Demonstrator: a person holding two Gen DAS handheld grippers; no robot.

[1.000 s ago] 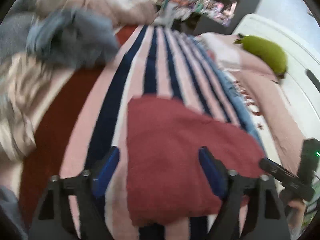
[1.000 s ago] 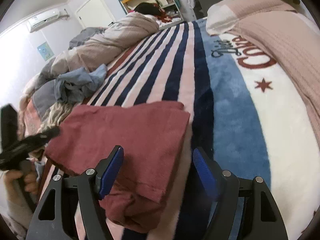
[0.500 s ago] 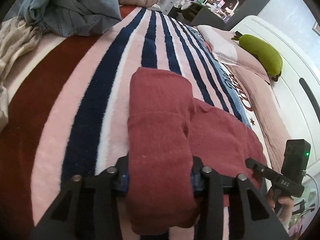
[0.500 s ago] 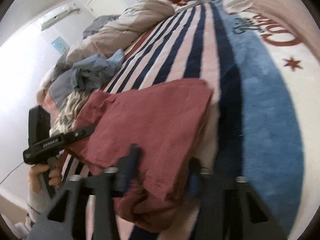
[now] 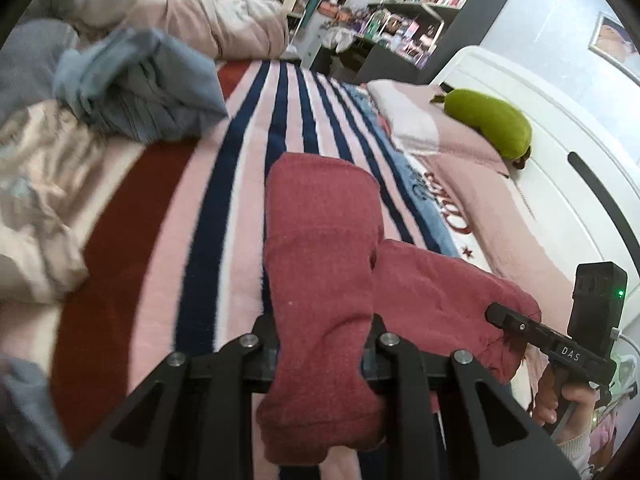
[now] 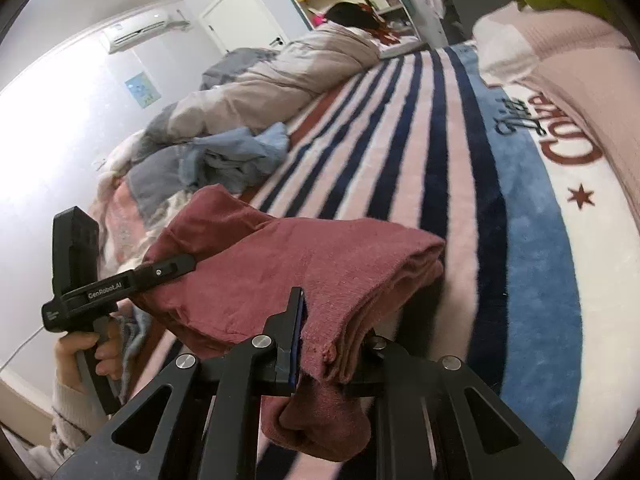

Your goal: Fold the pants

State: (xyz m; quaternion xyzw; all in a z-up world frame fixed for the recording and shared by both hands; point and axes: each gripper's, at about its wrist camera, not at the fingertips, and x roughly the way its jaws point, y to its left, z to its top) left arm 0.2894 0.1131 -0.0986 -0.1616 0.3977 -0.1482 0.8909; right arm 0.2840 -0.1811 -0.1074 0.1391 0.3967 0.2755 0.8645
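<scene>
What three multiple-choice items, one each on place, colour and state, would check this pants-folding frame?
1. Where does the green plush lie?
A. on the pillow by the headboard
B. on the jeans
C. on the floor

2. What colour are the pants?
A. grey
B. dark red
C. white

3. How stands the left gripper?
A. wide open above the blanket
B. shut on the pants
C. shut on the jeans

Key: 1 A, it rests on the pink pillow beside the white headboard. 2 B, the cloth in both grippers is dark red. 3 B, its jaws have just been closing and pinch a fold of pants; the right gripper does too.
</scene>
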